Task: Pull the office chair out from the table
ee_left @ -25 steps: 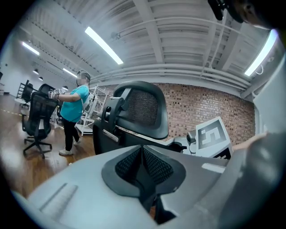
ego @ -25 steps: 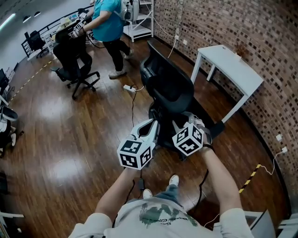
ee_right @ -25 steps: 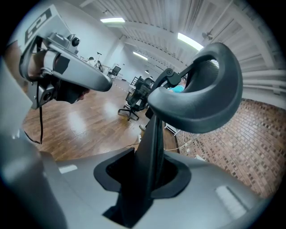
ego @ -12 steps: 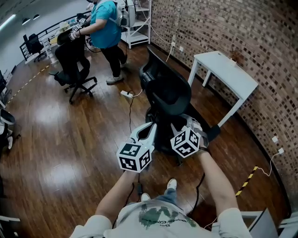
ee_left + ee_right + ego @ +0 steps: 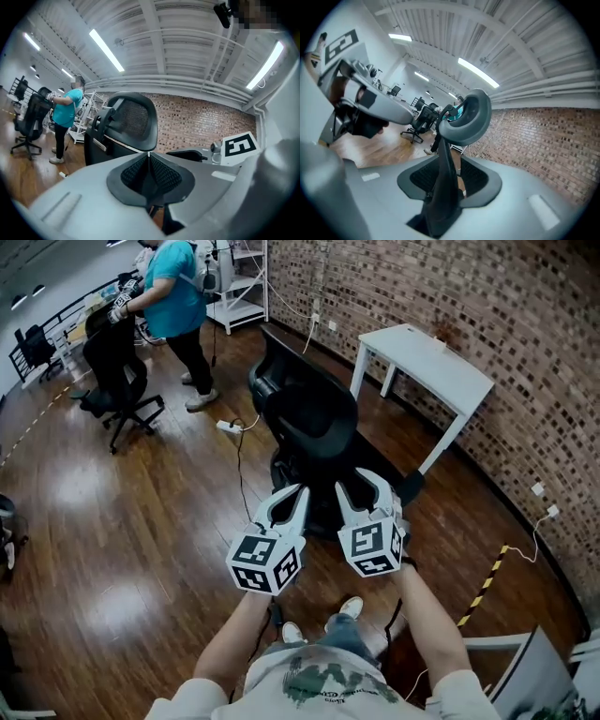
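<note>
The black office chair (image 5: 309,418) stands on the wood floor, left of the white table (image 5: 422,362), with its back toward me. My right gripper (image 5: 367,482) reaches over the chair's near side. In the right gripper view a black upright bar of the chair (image 5: 445,187) fills the gap between the pads, under a grey curved piece (image 5: 468,119). The jaws have widened a little over the last second and still hold the bar. My left gripper (image 5: 292,493) hangs beside it, pads meeting with nothing between them (image 5: 149,154). The chair's headrest (image 5: 133,119) shows ahead of it.
A brick wall (image 5: 487,306) runs behind the table. A person in a teal shirt (image 5: 173,287) stands by a second black chair (image 5: 112,371) at the far left. A power strip with a cable (image 5: 230,426) lies on the floor, and striped tape (image 5: 483,592) sits at the right.
Both grippers have risen a little, the right one more, and it has tilted. The chair, table and person have slid left and up in the head view.
</note>
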`<move>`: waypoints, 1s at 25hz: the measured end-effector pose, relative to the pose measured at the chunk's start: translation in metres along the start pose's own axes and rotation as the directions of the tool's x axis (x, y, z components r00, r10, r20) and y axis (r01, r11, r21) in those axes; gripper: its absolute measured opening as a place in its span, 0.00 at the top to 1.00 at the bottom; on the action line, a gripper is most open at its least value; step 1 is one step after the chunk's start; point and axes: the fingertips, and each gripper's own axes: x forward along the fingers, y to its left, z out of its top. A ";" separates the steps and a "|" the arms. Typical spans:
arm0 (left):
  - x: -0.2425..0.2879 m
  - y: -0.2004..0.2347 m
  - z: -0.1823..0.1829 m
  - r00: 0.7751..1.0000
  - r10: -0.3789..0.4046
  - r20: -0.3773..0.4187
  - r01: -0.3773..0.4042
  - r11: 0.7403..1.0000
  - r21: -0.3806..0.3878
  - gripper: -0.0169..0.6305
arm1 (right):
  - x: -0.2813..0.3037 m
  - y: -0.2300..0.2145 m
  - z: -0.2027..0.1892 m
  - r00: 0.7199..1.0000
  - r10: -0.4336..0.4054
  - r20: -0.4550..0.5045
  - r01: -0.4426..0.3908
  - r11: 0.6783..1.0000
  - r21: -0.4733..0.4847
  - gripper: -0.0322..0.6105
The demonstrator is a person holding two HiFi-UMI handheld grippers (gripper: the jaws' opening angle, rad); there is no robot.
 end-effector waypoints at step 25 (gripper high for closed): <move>-0.006 -0.204 -0.065 0.971 -0.214 -0.106 0.225 0.968 0.114 0.95 | -0.217 -0.016 -0.068 0.990 -0.127 0.069 0.082 0.889 0.451 0.95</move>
